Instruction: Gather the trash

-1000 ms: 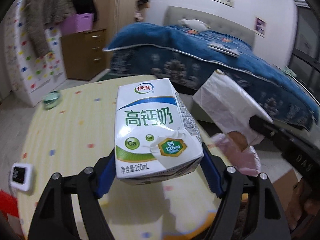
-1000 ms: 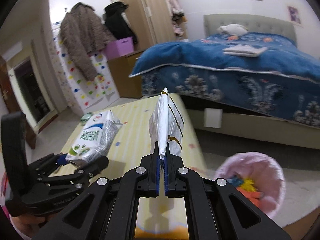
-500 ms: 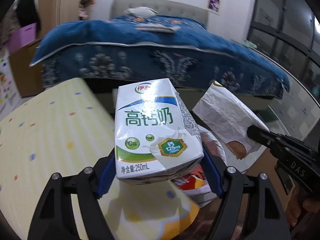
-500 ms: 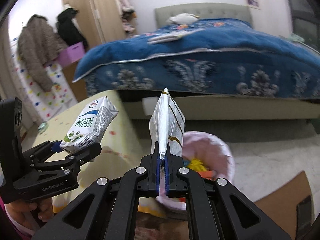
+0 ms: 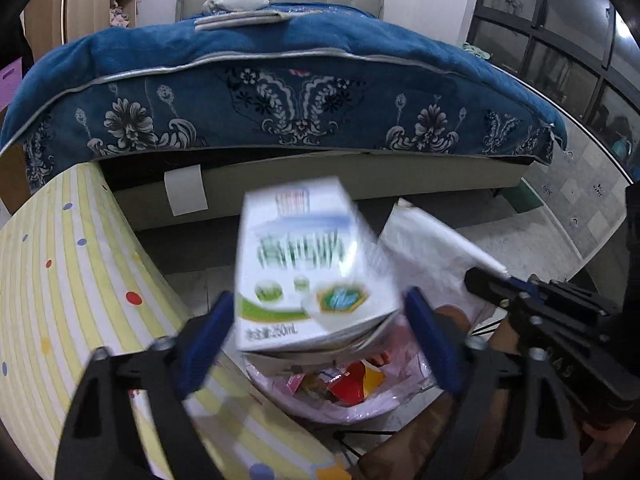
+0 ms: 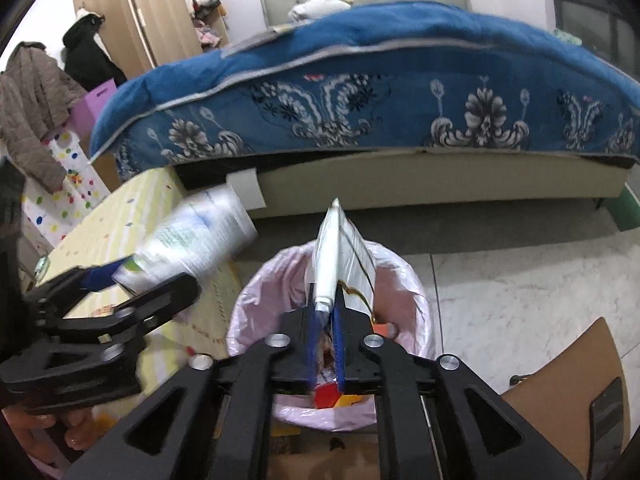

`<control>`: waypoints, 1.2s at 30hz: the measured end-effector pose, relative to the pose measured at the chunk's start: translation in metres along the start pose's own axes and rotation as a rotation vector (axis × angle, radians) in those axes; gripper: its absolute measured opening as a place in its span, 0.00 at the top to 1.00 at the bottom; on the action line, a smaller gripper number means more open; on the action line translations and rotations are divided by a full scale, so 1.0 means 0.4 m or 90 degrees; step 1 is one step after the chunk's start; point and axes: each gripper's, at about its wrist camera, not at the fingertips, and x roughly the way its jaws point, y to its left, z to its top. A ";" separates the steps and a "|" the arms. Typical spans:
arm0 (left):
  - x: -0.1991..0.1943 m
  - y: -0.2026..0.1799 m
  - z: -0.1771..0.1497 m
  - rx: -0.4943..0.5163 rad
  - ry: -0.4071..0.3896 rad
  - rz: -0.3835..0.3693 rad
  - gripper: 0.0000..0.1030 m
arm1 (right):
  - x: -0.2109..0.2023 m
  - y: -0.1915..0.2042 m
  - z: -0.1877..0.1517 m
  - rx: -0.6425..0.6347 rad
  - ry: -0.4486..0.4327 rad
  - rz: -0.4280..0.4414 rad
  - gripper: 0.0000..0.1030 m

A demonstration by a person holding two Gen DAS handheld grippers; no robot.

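— Left wrist view: left gripper (image 5: 318, 322) spread wide, jaws just opened, blue pads clear of the blurred carton (image 5: 308, 268) on both sides. Over the bin (image 5: 344, 400).

— Right wrist view: right gripper (image 6: 325, 338) also just parting, a narrow gap, white wrapper (image 6: 340, 256) standing loose between the pads. Directly above the pink-lined bin, colourful trash already inside, beside the striped table (image 6: 132, 216).
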 end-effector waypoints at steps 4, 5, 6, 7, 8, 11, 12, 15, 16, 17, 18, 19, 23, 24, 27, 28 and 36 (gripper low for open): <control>-0.020 0.026 -0.007 -0.020 0.000 0.005 0.07 | 0.004 -0.024 -0.007 0.026 -0.001 0.001 0.56; -0.029 0.034 -0.011 -0.023 -0.001 0.008 0.07 | -0.007 -0.028 -0.012 0.033 -0.003 0.001 0.56; -0.047 0.043 -0.019 -0.027 -0.006 0.016 0.07 | -0.021 -0.030 -0.017 0.040 -0.004 0.002 0.56; -0.060 0.047 -0.021 -0.030 -0.011 0.024 0.07 | -0.033 -0.030 -0.021 0.045 -0.005 0.004 0.54; -0.081 0.056 -0.027 -0.035 -0.017 0.036 0.07 | -0.051 -0.027 -0.028 0.048 -0.007 0.008 0.52; -0.144 0.082 -0.039 -0.069 -0.032 0.052 0.07 | -0.098 0.000 -0.039 0.040 -0.012 0.018 0.41; -0.172 0.092 -0.046 -0.082 -0.038 0.052 0.07 | -0.118 0.015 -0.042 0.034 -0.016 0.022 0.38; -0.249 0.111 -0.062 -0.099 -0.054 0.070 0.07 | -0.173 0.062 -0.042 0.012 -0.030 0.031 0.23; -0.271 0.115 -0.068 -0.101 -0.058 0.077 0.07 | -0.200 0.083 -0.043 0.003 -0.041 0.033 0.16; -0.298 0.121 -0.075 -0.103 -0.062 0.087 0.07 | -0.219 0.099 -0.042 -0.004 -0.049 0.035 0.15; -0.327 0.128 -0.086 -0.108 -0.065 0.097 0.07 | -0.238 0.117 -0.042 -0.012 -0.055 0.036 0.14; -0.352 0.136 -0.095 -0.113 -0.066 0.105 0.07 | -0.255 0.136 -0.042 -0.021 -0.058 0.036 0.13; -0.431 0.183 -0.145 -0.156 -0.049 0.126 0.07 | -0.300 0.229 -0.054 -0.075 -0.048 0.051 0.12; -0.455 0.199 -0.164 -0.171 -0.047 0.135 0.07 | -0.307 0.251 -0.059 -0.090 -0.043 0.057 0.11; -0.514 0.237 -0.211 -0.201 -0.047 0.168 0.07 | -0.328 0.315 -0.075 -0.130 -0.031 0.075 0.11; -0.537 0.251 -0.228 -0.213 -0.047 0.183 0.07 | -0.336 0.331 -0.078 -0.139 -0.030 0.081 0.11; -0.702 0.334 -0.361 -0.290 -0.036 0.291 0.07 | -0.426 0.458 -0.090 -0.205 -0.043 0.130 0.10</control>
